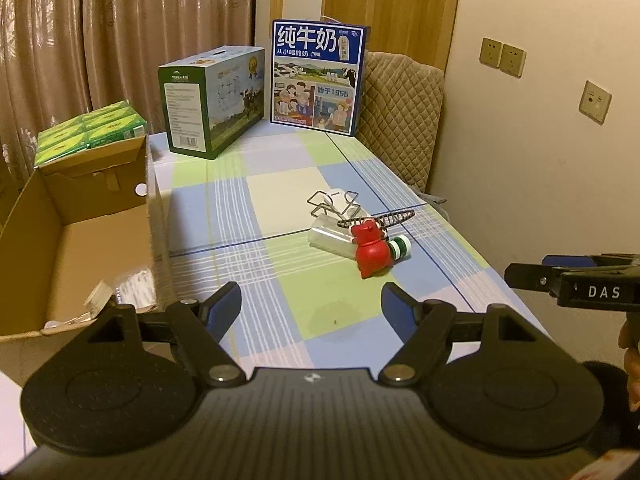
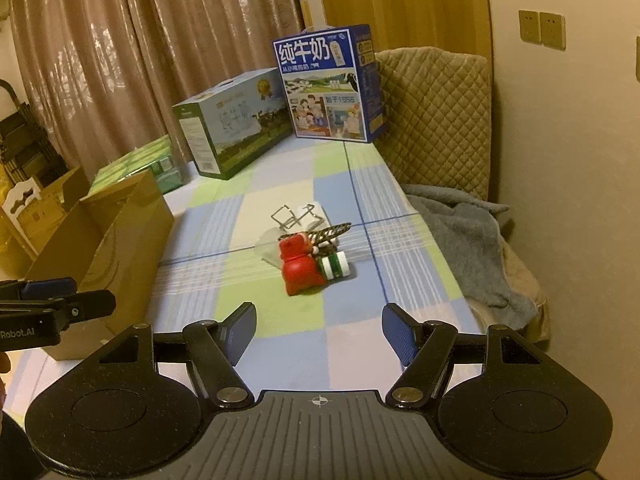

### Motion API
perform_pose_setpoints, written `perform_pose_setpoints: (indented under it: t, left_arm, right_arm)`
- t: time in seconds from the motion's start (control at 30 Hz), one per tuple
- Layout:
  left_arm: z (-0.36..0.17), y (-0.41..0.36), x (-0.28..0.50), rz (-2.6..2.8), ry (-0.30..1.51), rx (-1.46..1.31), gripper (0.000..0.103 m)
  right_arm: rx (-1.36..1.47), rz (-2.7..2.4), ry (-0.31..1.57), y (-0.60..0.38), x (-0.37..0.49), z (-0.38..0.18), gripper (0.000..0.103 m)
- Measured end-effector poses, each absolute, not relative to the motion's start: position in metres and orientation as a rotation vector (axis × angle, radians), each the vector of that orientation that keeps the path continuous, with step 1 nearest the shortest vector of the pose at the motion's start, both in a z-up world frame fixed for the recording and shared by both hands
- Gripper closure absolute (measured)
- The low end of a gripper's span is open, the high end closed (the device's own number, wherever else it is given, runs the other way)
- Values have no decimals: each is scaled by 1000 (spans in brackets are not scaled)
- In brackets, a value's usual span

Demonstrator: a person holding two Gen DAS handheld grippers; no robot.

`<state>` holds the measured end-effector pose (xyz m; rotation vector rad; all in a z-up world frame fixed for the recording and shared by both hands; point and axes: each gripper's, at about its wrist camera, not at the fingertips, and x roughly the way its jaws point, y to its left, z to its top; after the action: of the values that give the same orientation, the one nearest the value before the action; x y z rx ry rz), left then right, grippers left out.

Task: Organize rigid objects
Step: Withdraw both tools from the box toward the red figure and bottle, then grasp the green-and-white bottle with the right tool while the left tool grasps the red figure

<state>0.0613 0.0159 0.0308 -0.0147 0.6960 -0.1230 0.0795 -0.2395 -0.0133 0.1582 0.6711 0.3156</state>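
A small heap of objects lies mid-table on the checked cloth: a red figurine [image 1: 371,251] [image 2: 299,268], a green-and-white capped bottle [image 1: 401,247] [image 2: 335,265], a clear plastic piece [image 1: 329,235], a wire clip frame [image 1: 334,203] [image 2: 298,216] and a dark spring-like clip [image 1: 380,219] [image 2: 329,231]. My left gripper [image 1: 311,304] hovers short of the heap, open with nothing between its fingers. My right gripper [image 2: 319,326] also stands open and empty, nearer than the heap. Each gripper shows at the edge of the other's view.
An open cardboard box [image 1: 76,240] [image 2: 120,232] stands at the table's left edge, with some packaging inside. Green cartons [image 1: 92,128] sit behind it. Two milk cases [image 1: 216,100] [image 1: 318,76] stand at the far end. A quilted chair [image 2: 436,116] with a grey blanket [image 2: 468,240] is on the right.
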Motion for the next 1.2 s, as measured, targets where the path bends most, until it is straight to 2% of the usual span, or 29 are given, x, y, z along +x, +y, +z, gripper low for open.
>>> perform_pose_setpoints:
  t: [0.3,0.57,0.8,1.2]
  left_arm:
    - [2,-3,107,-108,719,-17,25]
    - [-31,-9,151,-106,768,-35,25]
    - [-56,-10,179,-108,789,-49,25]
    - [-72,-3,197,-99,799,-67,25]
  right_arm:
    - [110,346,676,-236,130,-29,36]
    - [59,392,735,-222,191,-69,37]
    - [42,404,764,-213,229,-101,51]
    - [-25,411,776,-196,263,-125,58]
